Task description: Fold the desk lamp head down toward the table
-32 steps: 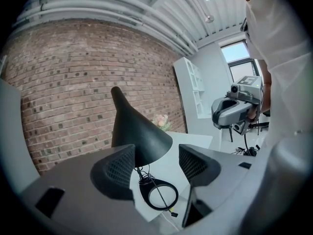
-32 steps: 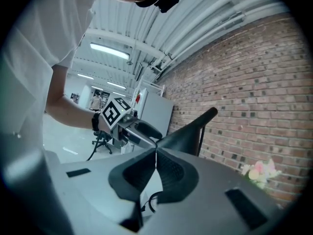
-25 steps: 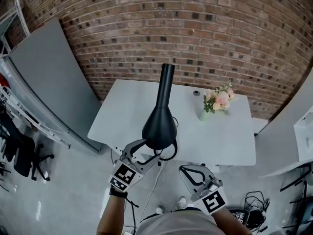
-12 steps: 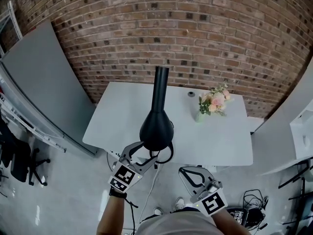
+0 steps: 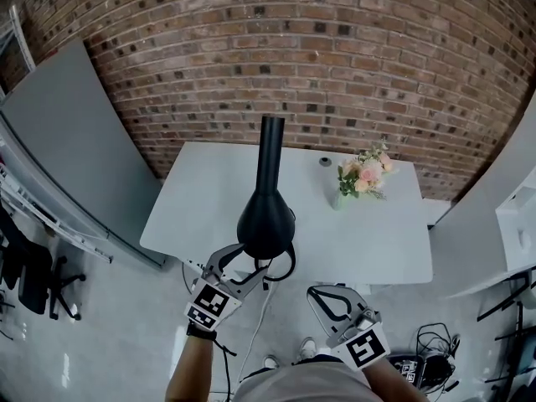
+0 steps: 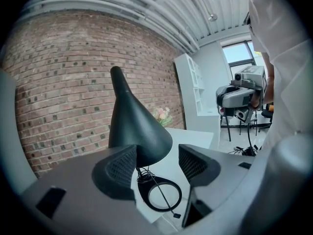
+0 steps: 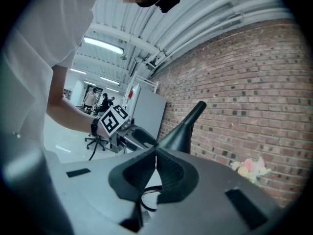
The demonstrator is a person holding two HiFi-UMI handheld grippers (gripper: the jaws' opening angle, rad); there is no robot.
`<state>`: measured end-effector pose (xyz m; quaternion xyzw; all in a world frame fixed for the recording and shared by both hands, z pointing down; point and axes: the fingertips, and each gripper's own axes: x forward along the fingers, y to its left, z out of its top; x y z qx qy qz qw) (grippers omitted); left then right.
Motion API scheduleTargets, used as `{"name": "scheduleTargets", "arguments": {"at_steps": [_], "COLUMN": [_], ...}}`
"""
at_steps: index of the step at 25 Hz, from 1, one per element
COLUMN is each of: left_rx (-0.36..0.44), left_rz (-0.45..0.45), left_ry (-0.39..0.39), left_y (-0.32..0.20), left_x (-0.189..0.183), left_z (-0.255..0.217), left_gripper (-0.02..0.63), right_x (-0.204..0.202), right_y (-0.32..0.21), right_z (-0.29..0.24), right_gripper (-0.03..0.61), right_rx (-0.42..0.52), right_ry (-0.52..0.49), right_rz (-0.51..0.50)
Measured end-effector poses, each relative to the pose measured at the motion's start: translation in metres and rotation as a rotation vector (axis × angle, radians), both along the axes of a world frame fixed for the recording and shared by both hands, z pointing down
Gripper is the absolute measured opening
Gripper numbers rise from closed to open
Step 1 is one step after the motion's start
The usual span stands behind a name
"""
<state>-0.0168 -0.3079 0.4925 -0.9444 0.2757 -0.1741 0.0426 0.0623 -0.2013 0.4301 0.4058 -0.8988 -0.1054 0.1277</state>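
White desk (image 5: pixel 201 203) against brick wall (image 5: pixel 335 65); lamp (image 5: pixel 266 220), flowers (image 5: pixel 363 172).
At lamp head, left hand-held gripper (image 5: pixel 249 263) parted; right hand-held gripper (image 5: pixel 316 292) closed, empty.

The desk (image 5: pixel 197 203) lies bare to the left of the black lamp head (image 5: pixel 266 220), and again between it and the flower vase (image 5: pixel 360 176) near the back right. The lamp's ring base (image 5: pixel 292 262) and cable (image 6: pixel 156 193) crowd the front edge, just ahead of the left claw (image 5: pixel 255 260) with its jaws spread. A brick wall (image 5: pixel 335 74) closes the back; a grey panel (image 5: pixel 75 132) flanks the left.
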Motion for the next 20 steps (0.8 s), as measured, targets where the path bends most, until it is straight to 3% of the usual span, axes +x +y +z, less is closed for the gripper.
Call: {"name": "scheduleTargets", "arguments": {"at_steps": [6,13,20], "left_rx": [0.005,0.019,0.04], "left_rz": [-0.056,-0.179,-0.275], "left_ry": [0.032,0.138,0.145], "left_y": [0.016,0.045,0.064], "left_x": [-0.002,-0.02,-0.053], "left_z": [-0.004,-0.016,-0.021], "left_gripper": [0.264,0.147,0.063], "right_x": [-0.006,-0.022,-0.037], "right_y": [-0.005,-0.005,-0.002], "right_z": [-0.007,-0.013,-0.012], "right_gripper": [0.018,0.018,0.018], "right_rx": [-0.001,-0.009,-0.037], "right_ry": [-0.102,-0.139,-0.167], "right_rz": [-0.009,-0.046,-0.061]}}
